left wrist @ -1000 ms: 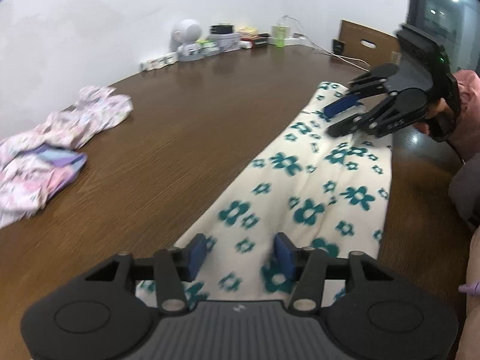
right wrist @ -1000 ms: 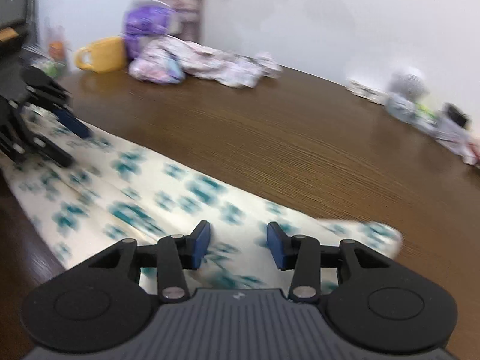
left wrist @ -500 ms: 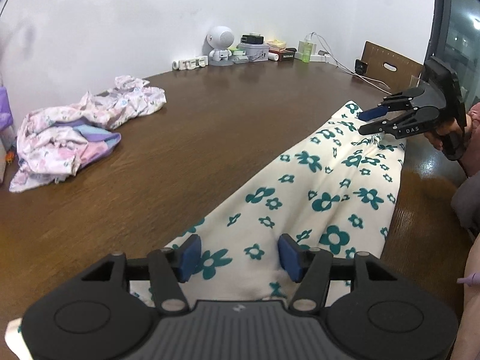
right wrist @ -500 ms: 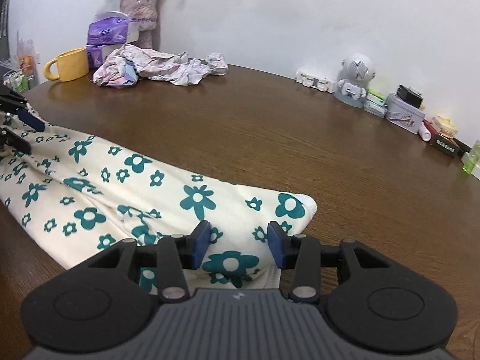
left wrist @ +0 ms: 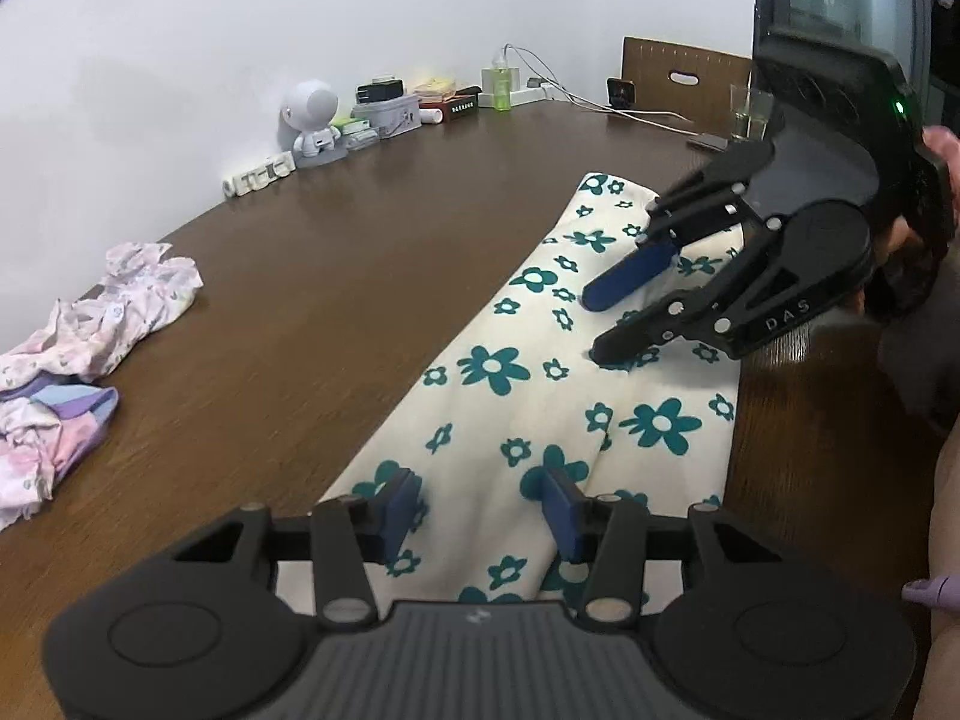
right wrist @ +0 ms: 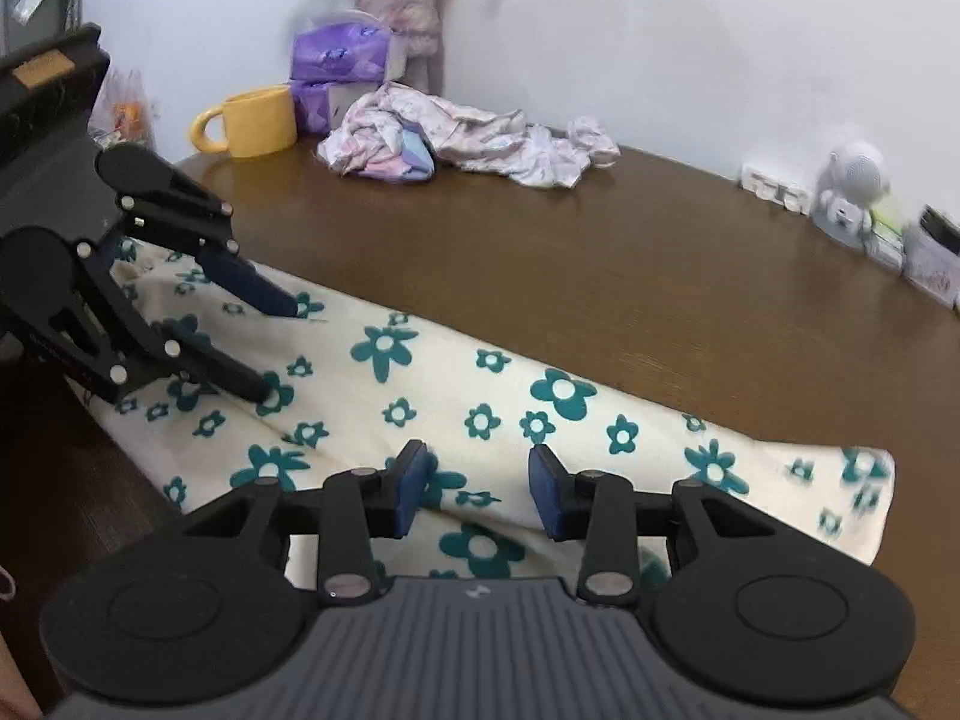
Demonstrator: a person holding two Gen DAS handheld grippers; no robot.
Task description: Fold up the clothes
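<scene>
Left wrist view: floral garment (left wrist: 540, 396) lying as long folded strip, centre-right on counter (left wrist: 336, 276). Left gripper (left wrist: 480, 510) and right gripper (left wrist: 624, 324) both hovering released above it. Likely next: pinching ends for crosswise fold.

A yellow mug (right wrist: 255, 120) stands at the far end of the brown bench (right wrist: 570, 264), beside purple tissue packs (right wrist: 339, 69) and a vase (right wrist: 399, 12). A white robot figurine (left wrist: 312, 123) sits by the wall next to small boxes (left wrist: 387, 111), a green bottle (left wrist: 501, 84) and a cable (left wrist: 624, 108). A wooden chair (left wrist: 684, 81) stands behind.
</scene>
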